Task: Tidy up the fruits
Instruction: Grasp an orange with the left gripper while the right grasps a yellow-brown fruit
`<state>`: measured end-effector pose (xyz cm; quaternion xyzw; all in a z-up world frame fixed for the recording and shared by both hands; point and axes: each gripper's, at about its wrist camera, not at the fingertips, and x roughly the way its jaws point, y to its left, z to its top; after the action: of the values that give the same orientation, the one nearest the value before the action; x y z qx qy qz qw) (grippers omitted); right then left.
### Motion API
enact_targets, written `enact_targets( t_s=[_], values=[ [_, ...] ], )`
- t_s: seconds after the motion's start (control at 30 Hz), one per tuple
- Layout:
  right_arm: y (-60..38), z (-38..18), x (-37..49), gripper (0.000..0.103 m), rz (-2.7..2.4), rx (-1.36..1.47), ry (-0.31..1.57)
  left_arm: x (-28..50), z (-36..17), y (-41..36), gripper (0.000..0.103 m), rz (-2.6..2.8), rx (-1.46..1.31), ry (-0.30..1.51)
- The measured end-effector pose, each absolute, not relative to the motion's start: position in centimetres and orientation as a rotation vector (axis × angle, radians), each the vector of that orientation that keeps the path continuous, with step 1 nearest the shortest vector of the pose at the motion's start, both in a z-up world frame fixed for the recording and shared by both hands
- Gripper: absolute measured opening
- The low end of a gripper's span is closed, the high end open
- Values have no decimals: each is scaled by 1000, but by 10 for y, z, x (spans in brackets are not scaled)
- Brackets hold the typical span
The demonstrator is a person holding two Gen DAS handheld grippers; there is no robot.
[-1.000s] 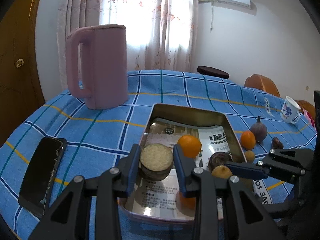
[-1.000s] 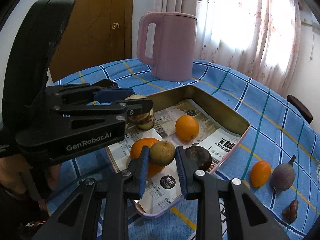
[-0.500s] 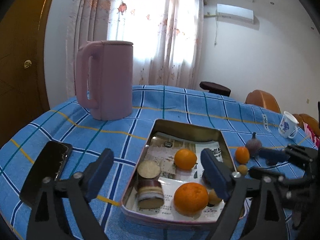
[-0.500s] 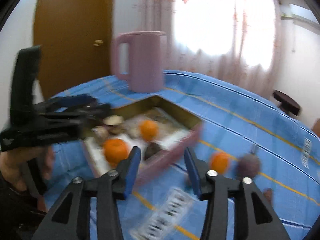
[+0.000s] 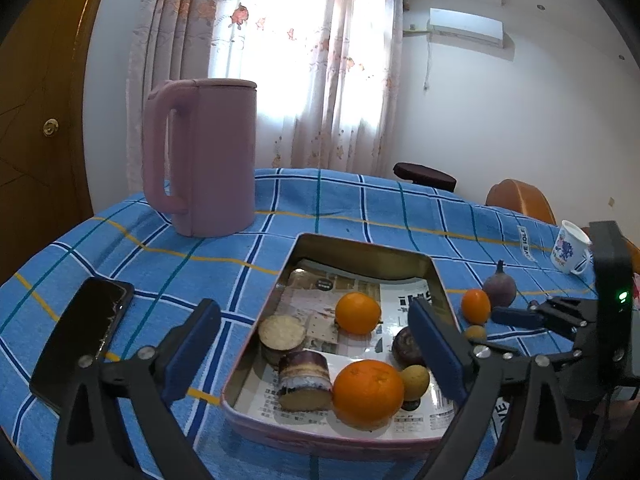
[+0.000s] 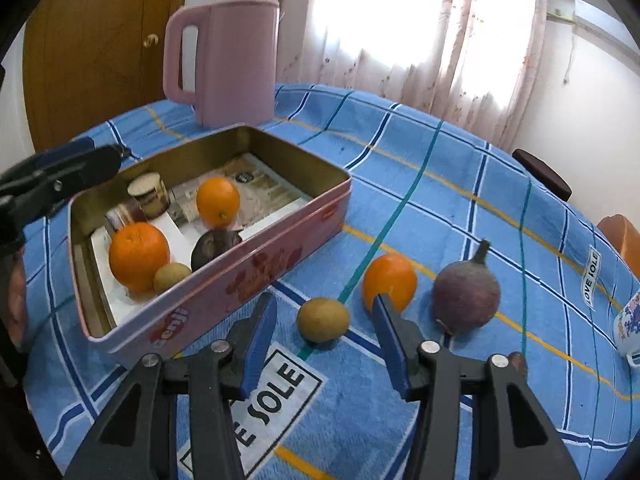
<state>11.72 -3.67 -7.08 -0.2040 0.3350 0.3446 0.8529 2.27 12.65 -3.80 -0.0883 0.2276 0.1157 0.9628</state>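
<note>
While the right tool [image 6: 324,340] narrows its jaws, with nothing pressed between the blue pads yet, the small brown fruit [image 6: 323,319] sits dead ahead of it on the table [image 6: 460,208], just past the fingertips and lined up with the gap, so a short push forward and down looks like all the next grab needs. That fruit is round, dull tan and slightly rough, with no long axis to worry about, so any approach angle should do. Just beyond it on the right lies a small orange [image 6: 390,280], partly behind the right pad, and beside that a dark purple fruit [image 6: 466,300] with a stem pointing up; both are close enough to get nudged. Off to the left stands the pink tin [image 6: 248,276], already holding two oranges, a dark fruit, another brown one and some cut pieces. Over there the left tool [image 5: 316,350] hangs above the tin's near end, its jaws opening wide and empty, well away from the loose fruit, so the right hand is clearly nearer. Farthest back stands the pink jug [image 6: 228,60].
</note>
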Motion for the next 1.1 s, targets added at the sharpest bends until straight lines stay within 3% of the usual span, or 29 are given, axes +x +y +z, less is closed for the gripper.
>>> enact_targets(
  t_s=[0.13, 0.4, 0.77, 0.87, 0.97, 1.1],
  values=[
    [-36, -76, 124, 31, 732, -425, 749, 23, -36, 121, 97, 228, -172, 458],
    [-98, -54, 128, 31, 618, -285, 647, 32, -23, 83, 97, 156, -102, 445],
    [-188, -51, 159, 31, 422, -150, 652, 86, -22, -5, 96, 21, 48, 523],
    [-197, -51, 162, 31, 431, -117, 651, 106, -28, -21, 85, -11, 64, 581],
    [-198, -50, 158, 31, 441, -118, 640, 127, -37, -32, 82, -31, 72, 648],
    [-196, -49, 155, 31, 455, -122, 621, 146, -48, -34, 62, -35, 67, 724]
  ],
)
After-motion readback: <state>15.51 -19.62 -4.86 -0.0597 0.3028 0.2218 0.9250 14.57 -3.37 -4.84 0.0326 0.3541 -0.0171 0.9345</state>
